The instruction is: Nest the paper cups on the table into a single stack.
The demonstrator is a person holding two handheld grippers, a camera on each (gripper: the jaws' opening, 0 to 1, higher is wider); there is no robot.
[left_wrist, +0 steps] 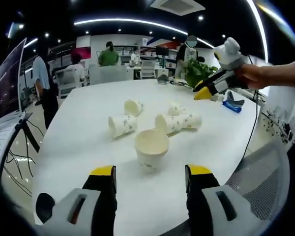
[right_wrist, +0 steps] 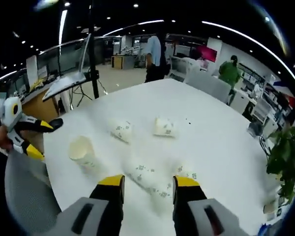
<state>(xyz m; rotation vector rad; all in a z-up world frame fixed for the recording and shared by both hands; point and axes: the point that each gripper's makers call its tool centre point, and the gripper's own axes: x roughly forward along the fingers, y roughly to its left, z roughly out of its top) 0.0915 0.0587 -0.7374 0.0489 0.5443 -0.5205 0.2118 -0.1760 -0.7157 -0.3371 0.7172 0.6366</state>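
Straight ahead of the left gripper (left_wrist: 150,179), just beyond the gap between its yellow-tipped black fingers, which stand apart and hold nothing, a white paper cup with a faint printed pattern (left_wrist: 151,148) stands on the round white table (left_wrist: 78,142), tilted with its open mouth toward the camera. Past it lie four more patterned cups on their sides: one (left_wrist: 122,125) to the left, a small one (left_wrist: 133,106) farther back, a longer one that looks like several nested (left_wrist: 178,122) to the right, and a small one (left_wrist: 175,108) behind that. In the right gripper view the nested cups (right_wrist: 148,180) lie between the parted, empty fingers of the right gripper (right_wrist: 148,189), the mouth-up cup (right_wrist: 81,151) left of them, two fallen cups (right_wrist: 121,130) (right_wrist: 164,127) farther off. The left gripper view shows the right gripper raised in a hand (left_wrist: 253,74) at upper right; the right gripper view shows a green potted plant (right_wrist: 283,160) beside the table.
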